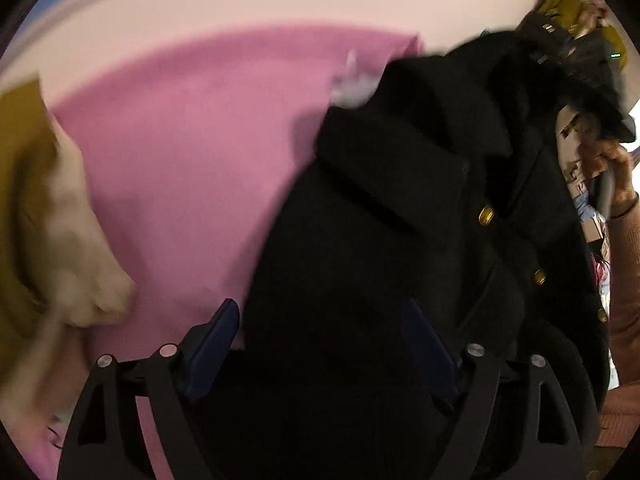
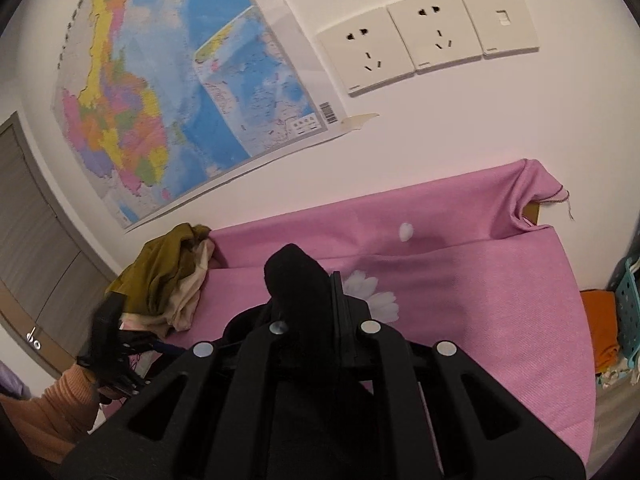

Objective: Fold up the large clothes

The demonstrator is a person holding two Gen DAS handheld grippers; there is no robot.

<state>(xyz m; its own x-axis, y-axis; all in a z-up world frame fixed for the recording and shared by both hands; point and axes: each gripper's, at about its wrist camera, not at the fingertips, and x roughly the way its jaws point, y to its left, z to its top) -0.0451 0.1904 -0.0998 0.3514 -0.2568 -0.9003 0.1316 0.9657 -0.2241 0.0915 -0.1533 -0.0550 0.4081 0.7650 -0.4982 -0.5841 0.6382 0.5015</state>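
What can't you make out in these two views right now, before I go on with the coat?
- Left wrist: the black coat fills the gap between the left gripper fingers; whether it is clamped is unclear.
- Left wrist: motion blur smears the olive garment.
- Right wrist: the right gripper is shut on black fabric; the coat's remainder is hidden below the gripper body.
- Right wrist: the teal basket is cut off by the edge.
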